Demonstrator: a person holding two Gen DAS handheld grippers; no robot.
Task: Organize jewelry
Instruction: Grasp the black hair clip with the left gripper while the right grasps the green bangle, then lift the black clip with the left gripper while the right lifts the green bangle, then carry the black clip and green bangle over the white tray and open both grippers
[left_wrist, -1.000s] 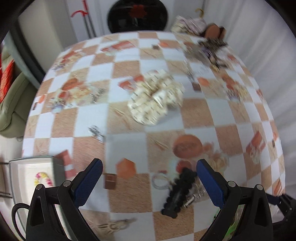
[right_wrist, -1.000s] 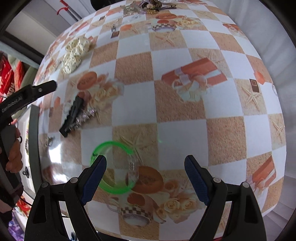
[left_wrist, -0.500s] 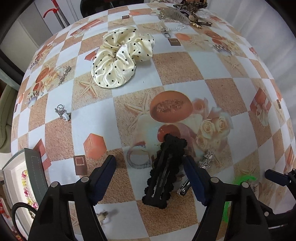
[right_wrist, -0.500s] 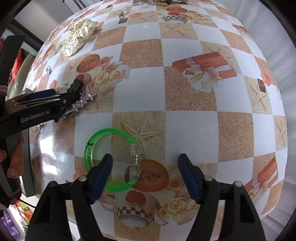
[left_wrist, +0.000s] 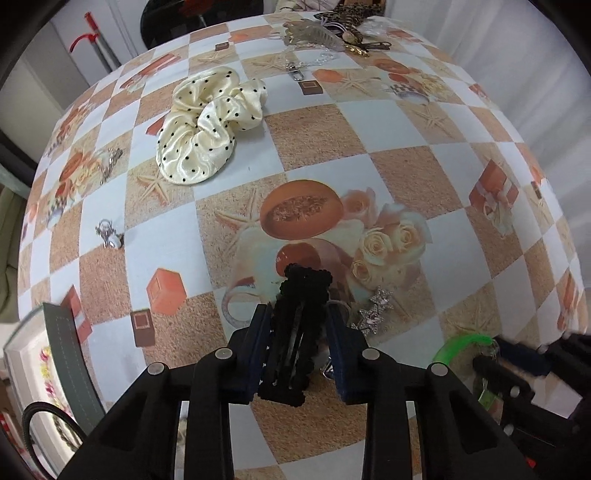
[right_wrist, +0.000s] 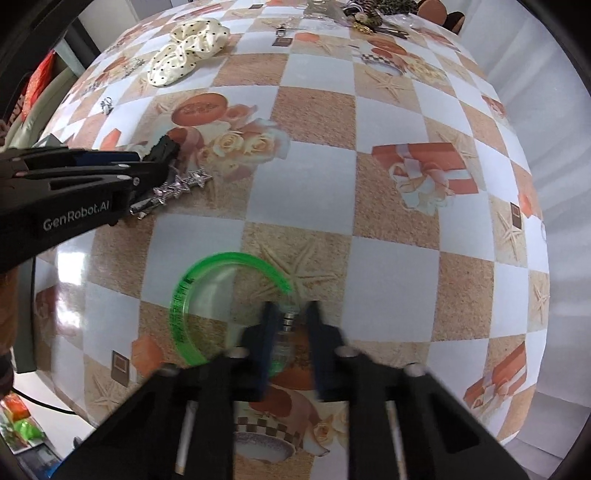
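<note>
Both your wrist cameras look steeply down, close over the checked tablecloth (left_wrist: 388, 133), and share the cream scrunchie (left_wrist: 207, 125), star clip (right_wrist: 184, 184) and green bangle (right_wrist: 207, 280) between them.

Left gripper (left_wrist: 299, 325): pointed steeply down at the table, blue-padded jaws just closed in from wide, now pressing on both sides of the black hair clip (left_wrist: 295, 332) that stands lengthwise between them, its far end beyond the fingertips. Right gripper (right_wrist: 290, 317): pointed straight down, jaws just closed from wide to a narrow gap, pinching the clear clasp section of the green bangle (right_wrist: 207, 295), whose ring lies ahead and to the left of the jaws. The person's hand (right_wrist: 5, 317) shows only as a sliver at the left edge of the right wrist view, behind the left gripper's body.
</note>
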